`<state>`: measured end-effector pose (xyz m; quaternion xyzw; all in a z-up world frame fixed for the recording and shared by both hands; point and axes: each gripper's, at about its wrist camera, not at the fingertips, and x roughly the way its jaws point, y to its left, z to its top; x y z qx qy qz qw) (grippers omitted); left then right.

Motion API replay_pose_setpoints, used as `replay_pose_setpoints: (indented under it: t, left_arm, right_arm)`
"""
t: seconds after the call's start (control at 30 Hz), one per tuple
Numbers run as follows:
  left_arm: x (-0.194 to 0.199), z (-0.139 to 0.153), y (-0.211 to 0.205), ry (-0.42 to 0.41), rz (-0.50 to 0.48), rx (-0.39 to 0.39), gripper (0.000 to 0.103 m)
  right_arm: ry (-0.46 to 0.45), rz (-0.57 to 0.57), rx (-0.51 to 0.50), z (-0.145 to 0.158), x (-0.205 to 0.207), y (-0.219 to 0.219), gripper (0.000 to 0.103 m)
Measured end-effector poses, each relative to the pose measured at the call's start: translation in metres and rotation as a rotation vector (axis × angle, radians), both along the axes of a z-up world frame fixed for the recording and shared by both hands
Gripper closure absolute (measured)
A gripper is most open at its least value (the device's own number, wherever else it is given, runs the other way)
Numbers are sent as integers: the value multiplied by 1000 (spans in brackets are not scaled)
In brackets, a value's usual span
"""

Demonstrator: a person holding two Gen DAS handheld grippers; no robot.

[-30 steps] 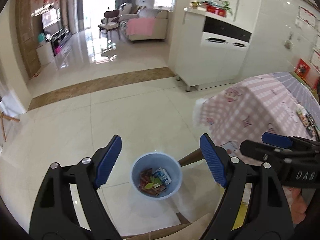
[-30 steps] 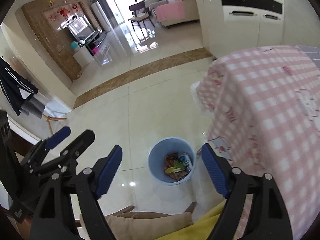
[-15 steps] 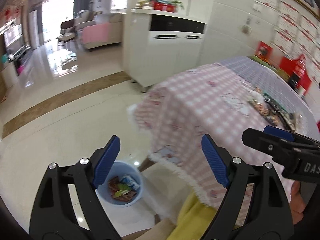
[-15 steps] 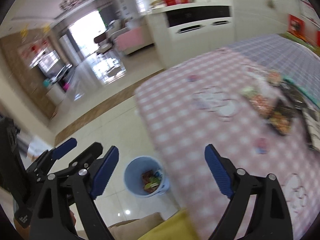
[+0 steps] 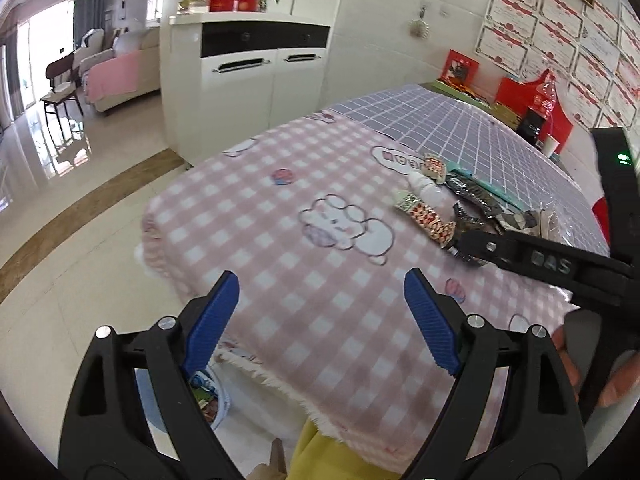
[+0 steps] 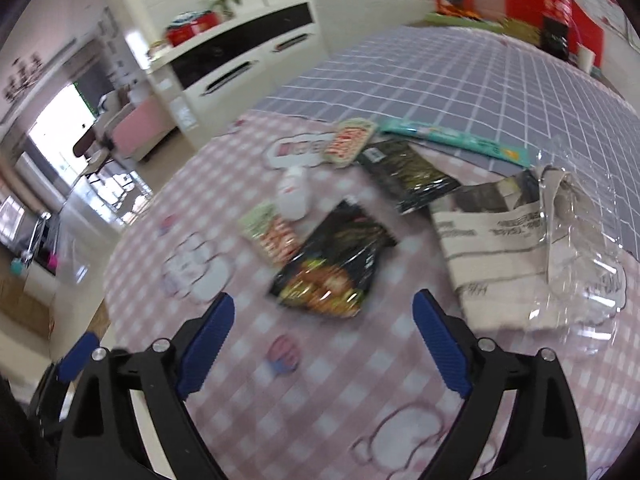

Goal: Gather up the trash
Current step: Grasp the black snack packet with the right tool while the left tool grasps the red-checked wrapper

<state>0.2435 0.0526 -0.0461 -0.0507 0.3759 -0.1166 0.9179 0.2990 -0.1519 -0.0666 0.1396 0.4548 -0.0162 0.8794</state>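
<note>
Trash lies on the pink checked tablecloth point(image 6: 320, 392): a black snack bag point(image 6: 336, 264), a red-green wrapper point(image 6: 272, 232), a small white bottle point(image 6: 294, 196), a dark seaweed pack point(image 6: 404, 174), a teal packet point(image 6: 452, 140), a newspaper point(image 6: 492, 240) and clear plastic point(image 6: 580, 248). My right gripper point(image 6: 324, 340) is open and empty, just short of the black bag. My left gripper point(image 5: 322, 312) is open and empty over the table's near edge. The blue bin point(image 5: 212, 400) with wrappers shows below the left fingers.
A white cabinet point(image 5: 244, 68) stands behind the table. Red boxes point(image 5: 532, 100) line the far wall side. A yellow cushion point(image 5: 324, 452) sits under the table edge. The glossy tiled floor point(image 5: 72, 216) stretches left toward the sofa point(image 5: 120, 68).
Both grippers have swung up from the bin on the floor to the tabletop. The right one now faces the trash pile; both stay open and empty.
</note>
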Motion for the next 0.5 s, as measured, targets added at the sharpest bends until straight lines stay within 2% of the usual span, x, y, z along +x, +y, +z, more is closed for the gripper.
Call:
replay_pose_setpoints:
  t: [0.1, 0.17, 0.2, 0.23, 0.27, 0.3, 0.43, 0.5]
  left_arm:
    - [8, -3, -8, 10, -17, -3, 20]
    - [11, -3, -11, 14, -25, 2, 20]
    - [13, -4, -13, 15, -27, 5, 20]
    - [14, -4, -14, 17, -29, 9, 20]
    - [13, -5, -16, 18, -29, 14, 20]
    - [14, -5, -17, 20, -27, 19, 20]
    - [20, -7, -20, 36, -24, 27, 20]
    - [22, -6, -24, 42, -33, 26, 20]
  right_arm:
    - [36, -28, 54, -7, 13, -10, 14]
    - [48, -29, 56, -9, 17, -10, 15]
    - [56, -31, 56, -11, 21, -11, 19]
    - [43, -39, 42, -11, 21, -11, 28]
    - [41, -43, 29, -10, 22, -10, 41]
    - [39, -34, 29, -10, 23, -10, 48]
    - [34, -40, 74, -9, 21, -16, 53]
    - [22, -58, 85, -5, 16, -22, 60]
